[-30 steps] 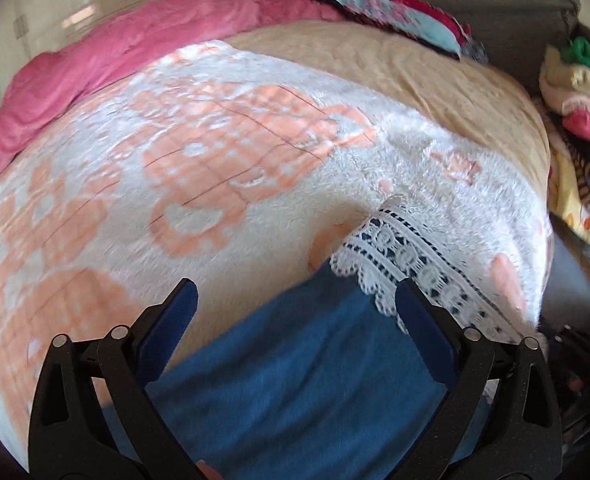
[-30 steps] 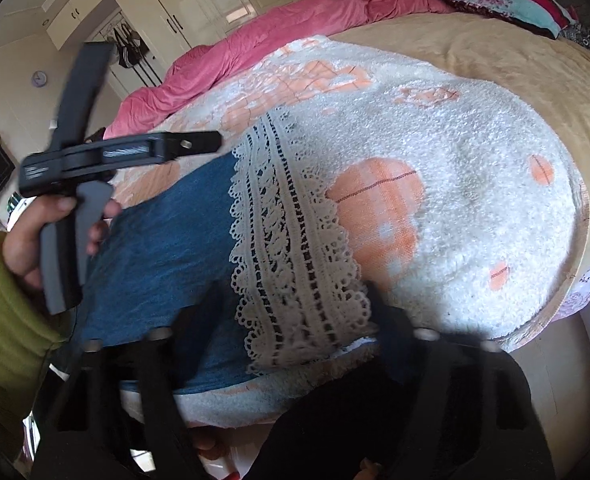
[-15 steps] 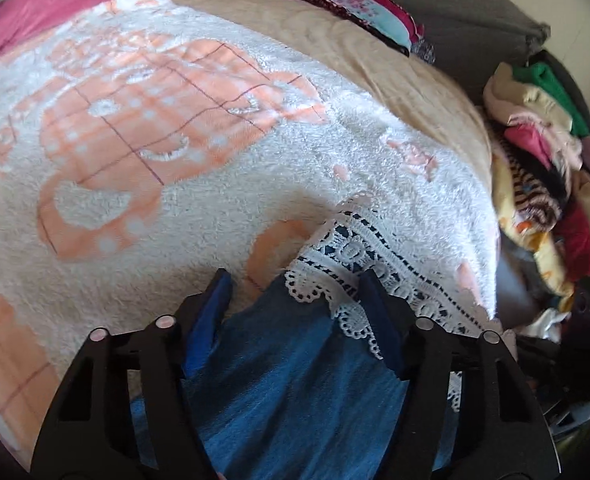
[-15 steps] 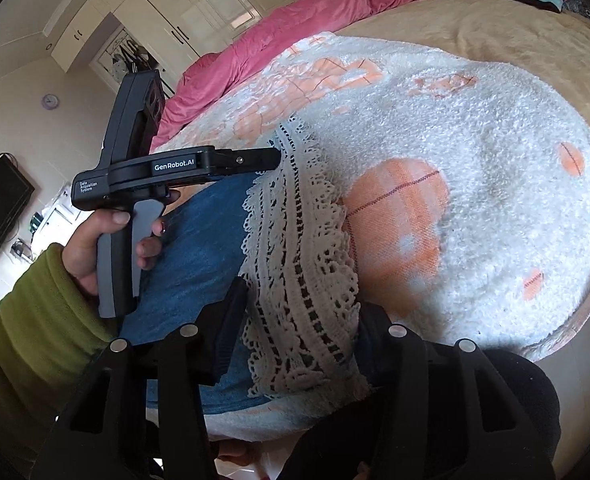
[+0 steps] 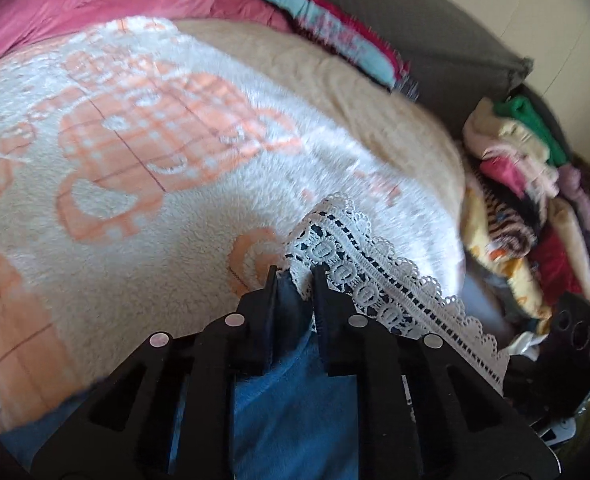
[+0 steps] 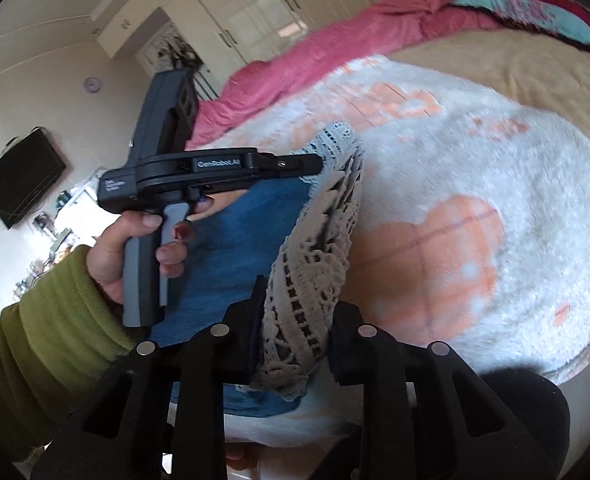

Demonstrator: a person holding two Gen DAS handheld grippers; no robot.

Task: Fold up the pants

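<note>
Fingers on both sides are biting cloth now: the left gripper [image 5: 294,276] has just been closing and is pinching the blue denim at the edge of the pants [image 5: 291,412], right where the lace hem [image 5: 379,276] begins, its jaws nearly together with only the fabric between them. Over on the other side, the right gripper [image 6: 295,316] has just been closing too and is clamping the bunched lace trim [image 6: 315,280] at the near corner of the same hem. The pants are lying on the fluffy white-and-orange blanket [image 5: 135,184] near the bed's edge, hem end held off it at both corners, a hand [image 6: 131,248] in a green sleeve [image 6: 47,320] working the left tool.

For this step to go well, both grips are needing to catch every layer, not just the lace, which looks loose and liable to slip out. Keeping the two corners level and the hem taut between them should be letting the leg carry over cleanly toward the waist without twisting.
</note>
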